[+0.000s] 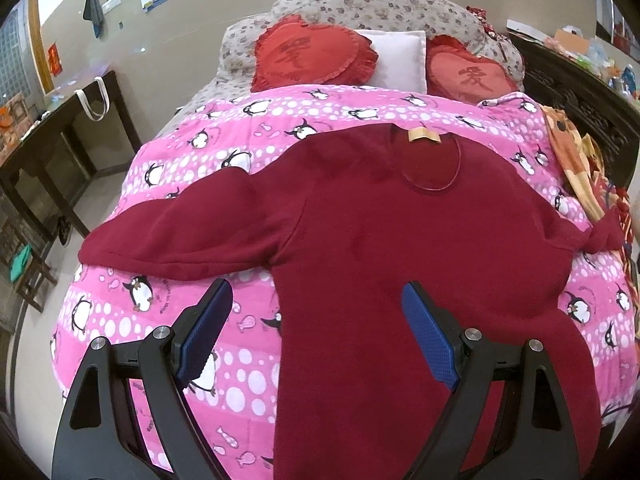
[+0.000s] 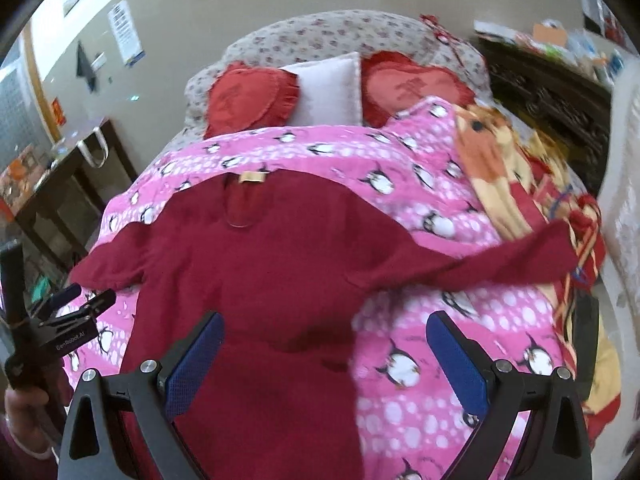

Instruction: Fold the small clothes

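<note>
A dark red long-sleeved top (image 1: pixel 360 232) lies flat on a pink penguin-print quilt (image 1: pixel 160 320), neck toward the pillows, both sleeves spread sideways. In the left wrist view my left gripper (image 1: pixel 318 304) hovers open over the top's lower left side, one blue pad over the quilt, the other over the cloth. In the right wrist view the same top (image 2: pixel 260 280) fills the middle. My right gripper (image 2: pixel 324 332) is open above the top's lower right edge, with nothing between its pads. The left gripper's body (image 2: pixel 76 316) shows at the left edge there, held by a hand.
Two red heart cushions (image 1: pixel 316 56) and a white pillow (image 1: pixel 400 60) lie at the bed's head. An orange patterned blanket (image 2: pixel 500 168) is bunched on the right side. A dark wooden table (image 1: pixel 52 152) stands left of the bed, a dark carved cabinet (image 2: pixel 552 92) right.
</note>
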`<state>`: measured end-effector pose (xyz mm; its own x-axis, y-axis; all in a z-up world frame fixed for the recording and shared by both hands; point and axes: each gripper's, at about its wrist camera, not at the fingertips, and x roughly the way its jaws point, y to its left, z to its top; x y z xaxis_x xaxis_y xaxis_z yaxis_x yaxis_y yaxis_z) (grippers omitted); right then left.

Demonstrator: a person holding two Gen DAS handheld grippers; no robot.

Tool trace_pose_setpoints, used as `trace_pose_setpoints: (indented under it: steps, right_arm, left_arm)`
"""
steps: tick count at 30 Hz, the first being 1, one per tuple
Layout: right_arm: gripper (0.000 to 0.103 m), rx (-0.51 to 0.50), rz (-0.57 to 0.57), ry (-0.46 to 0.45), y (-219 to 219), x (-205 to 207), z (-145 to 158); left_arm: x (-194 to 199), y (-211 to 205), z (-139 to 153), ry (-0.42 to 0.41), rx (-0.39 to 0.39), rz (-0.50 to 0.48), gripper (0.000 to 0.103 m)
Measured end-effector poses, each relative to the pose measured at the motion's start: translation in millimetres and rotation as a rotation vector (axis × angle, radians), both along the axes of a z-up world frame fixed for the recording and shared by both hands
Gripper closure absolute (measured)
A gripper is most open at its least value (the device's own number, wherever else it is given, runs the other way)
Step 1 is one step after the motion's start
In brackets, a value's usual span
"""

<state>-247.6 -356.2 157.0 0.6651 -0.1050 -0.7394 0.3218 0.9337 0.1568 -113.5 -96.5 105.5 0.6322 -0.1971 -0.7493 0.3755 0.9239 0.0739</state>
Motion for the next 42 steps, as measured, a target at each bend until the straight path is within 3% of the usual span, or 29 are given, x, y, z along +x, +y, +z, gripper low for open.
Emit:
trace_pose_setpoints:
  steps: [5, 20, 42]
  right_arm:
    - [0.003, -0.041, 0.027, 0.008, 18.1, 17.6, 4.5]
    - [0.003, 0.069, 0.070, 0.043, 43.7, 47.3, -2.9]
    - [0.003, -0.016, 0.081, 0.071, 58.2, 92.6, -22.5]
  left_arm:
    - [0.2, -4.5, -4.4, 0.019, 0.001, -0.001, 0.016]
    - [3.9, -4.7, -9.6, 0.026, 0.001, 0.011, 0.016]
    - [20.7, -11.5, -26.6, 0.063, 0.011, 0.018, 0.016]
